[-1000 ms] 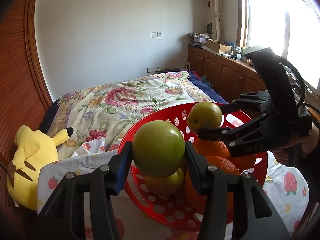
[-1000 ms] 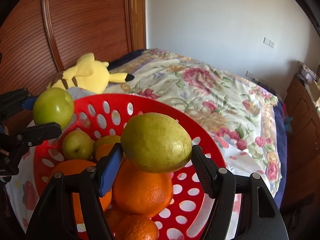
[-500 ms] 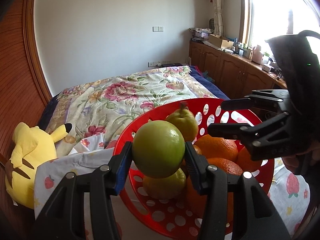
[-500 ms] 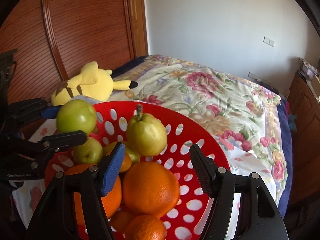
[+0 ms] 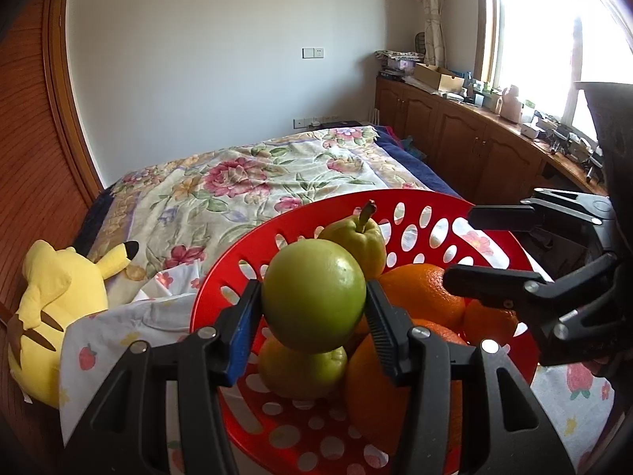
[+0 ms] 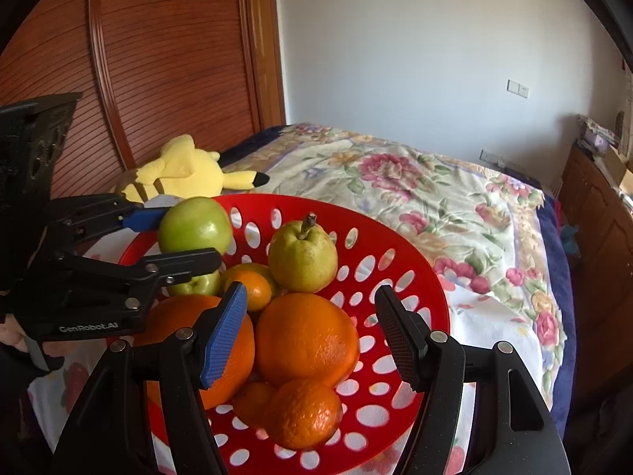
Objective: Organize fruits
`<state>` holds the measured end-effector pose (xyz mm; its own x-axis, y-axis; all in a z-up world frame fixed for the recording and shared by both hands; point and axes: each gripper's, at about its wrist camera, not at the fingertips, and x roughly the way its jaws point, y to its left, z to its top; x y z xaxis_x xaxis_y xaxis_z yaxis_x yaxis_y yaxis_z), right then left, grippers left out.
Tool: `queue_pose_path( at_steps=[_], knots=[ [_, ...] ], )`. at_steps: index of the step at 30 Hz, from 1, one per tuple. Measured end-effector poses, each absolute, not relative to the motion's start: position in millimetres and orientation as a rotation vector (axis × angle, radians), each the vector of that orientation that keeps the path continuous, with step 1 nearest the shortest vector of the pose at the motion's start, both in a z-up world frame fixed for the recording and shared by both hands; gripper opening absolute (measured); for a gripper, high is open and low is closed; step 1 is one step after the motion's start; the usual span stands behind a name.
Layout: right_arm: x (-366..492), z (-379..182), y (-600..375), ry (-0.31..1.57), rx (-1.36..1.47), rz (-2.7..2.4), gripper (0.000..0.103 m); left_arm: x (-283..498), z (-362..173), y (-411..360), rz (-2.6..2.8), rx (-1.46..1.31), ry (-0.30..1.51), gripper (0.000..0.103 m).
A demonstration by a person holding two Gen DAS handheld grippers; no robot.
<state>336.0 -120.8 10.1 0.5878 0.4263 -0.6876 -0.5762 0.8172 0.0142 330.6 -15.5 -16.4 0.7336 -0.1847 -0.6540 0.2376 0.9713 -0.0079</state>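
Risk sits with the apple (image 5: 313,295), clamped in the left gripper (image 5: 312,312) above the basket (image 6: 411,277): let go from this height, it could knock the pear (image 6: 303,256) off the oranges (image 6: 306,339) or roll over the low rim. The right gripper (image 6: 310,332) is spread and empty beside the pile.

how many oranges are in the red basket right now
5 oranges show in the right wrist view: two big ones in front, two small ones below, one small behind. Others may be hidden.
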Motion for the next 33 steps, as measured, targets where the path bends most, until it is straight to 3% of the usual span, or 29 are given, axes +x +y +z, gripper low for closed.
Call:
queue_pose_path(
  at_steps=[18,24,33],
  knots=[
    [292,18,-130,0.663,-0.171,0.520,0.071,283,8,-22,-0.226,0.073,0.626,0.057],
    [271,19,-136,0.643,-0.127,0.480,0.071,255,13,-23,-0.224,0.074,0.592,0.069],
    [244,29,-143,0.591,-0.087,0.429,0.073,221,29,-23,-0.190,0.104,0.526,0.074]
  ],
)
